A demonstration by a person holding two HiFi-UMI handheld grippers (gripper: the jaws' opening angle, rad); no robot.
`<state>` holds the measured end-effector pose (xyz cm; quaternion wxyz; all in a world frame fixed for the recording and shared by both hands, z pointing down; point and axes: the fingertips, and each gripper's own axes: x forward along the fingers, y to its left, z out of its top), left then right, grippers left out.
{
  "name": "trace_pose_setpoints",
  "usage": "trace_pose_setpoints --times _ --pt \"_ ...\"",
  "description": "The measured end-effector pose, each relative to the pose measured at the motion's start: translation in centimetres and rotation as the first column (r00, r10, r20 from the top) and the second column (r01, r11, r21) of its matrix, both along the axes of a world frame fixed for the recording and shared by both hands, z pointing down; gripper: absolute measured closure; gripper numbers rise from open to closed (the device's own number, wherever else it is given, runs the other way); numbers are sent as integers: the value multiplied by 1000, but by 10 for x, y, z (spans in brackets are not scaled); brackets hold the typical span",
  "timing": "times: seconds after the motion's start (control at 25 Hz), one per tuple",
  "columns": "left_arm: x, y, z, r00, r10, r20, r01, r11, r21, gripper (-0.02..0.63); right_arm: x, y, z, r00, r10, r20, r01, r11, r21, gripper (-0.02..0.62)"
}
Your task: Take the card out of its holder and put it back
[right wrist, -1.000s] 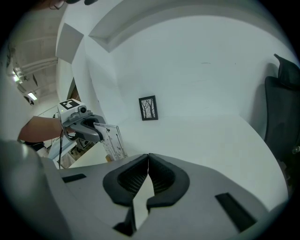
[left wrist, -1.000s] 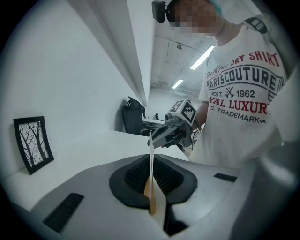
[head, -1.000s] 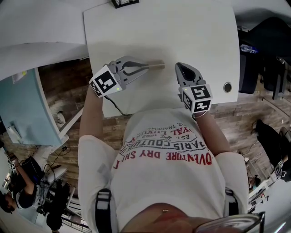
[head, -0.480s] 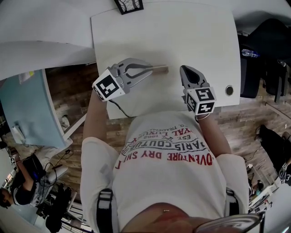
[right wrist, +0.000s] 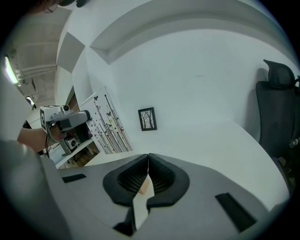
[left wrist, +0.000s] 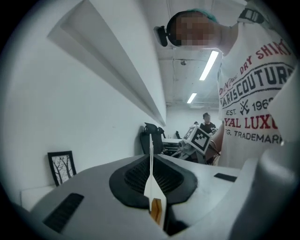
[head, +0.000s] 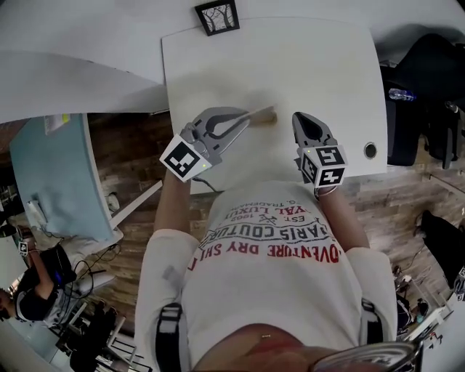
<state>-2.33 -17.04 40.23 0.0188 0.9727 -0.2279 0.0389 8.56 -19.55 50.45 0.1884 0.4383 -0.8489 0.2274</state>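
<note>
– White tabletop [head: 320, 65] filled most of the head view, with a framed picture [head: 217, 16] at its far edge. Where were the tools?

– Both were over the near half. The left gripper [head: 245, 118] pointed across to the right, and a tan wooden holder [head: 266, 115], blurred, stuck out just past its tips. The right gripper [head: 300, 118] pointed away from the person, its tips near the holder's end but apart from it.

– Did the holder rest on the table?

– I couldn't tell from up there.

– And the left gripper view?

– Its jaws were pressed together on a thin white card [left wrist: 150, 185], seen edge-on and running up past the tips. Low in the slot between the jaws the holder [left wrist: 157, 211] showed as a sliver of tan wood. Whether the card sat in it, I couldn't tell. Beyond were the other tool's marker cube [left wrist: 201, 139] and the person's printed T-shirt [left wrist: 253, 93].

– The right gripper view?

– The jaws were closed, tips touching, with nothing pinched between them. Through the opening below the pads showed white table and a corner of the holder [right wrist: 146, 186]. The left gripper [right wrist: 65, 117] was off to the left, the picture [right wrist: 147, 119] stood against the wall ahead, and a black chair [right wrist: 276, 98] stood at the right.
</note>
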Motion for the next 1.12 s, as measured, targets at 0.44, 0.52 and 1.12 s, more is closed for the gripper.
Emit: trace_pose_setpoints --times 0.44,0.52,1.12 --pt "-50 -1 7 901 -433 -35 431 901 -50 568 -25 10 -21 1000 0 24 -1 998 62 571" --pt "-54 1 7 881 -471 -50 469 882 -48 568 -31 13 -25 1000 -9 22 7 997 75 571" --pt "-86 5 15 760 -650 -12 648 760 -52 569 -52 29 -38 999 -28 20 25 993 112 571"
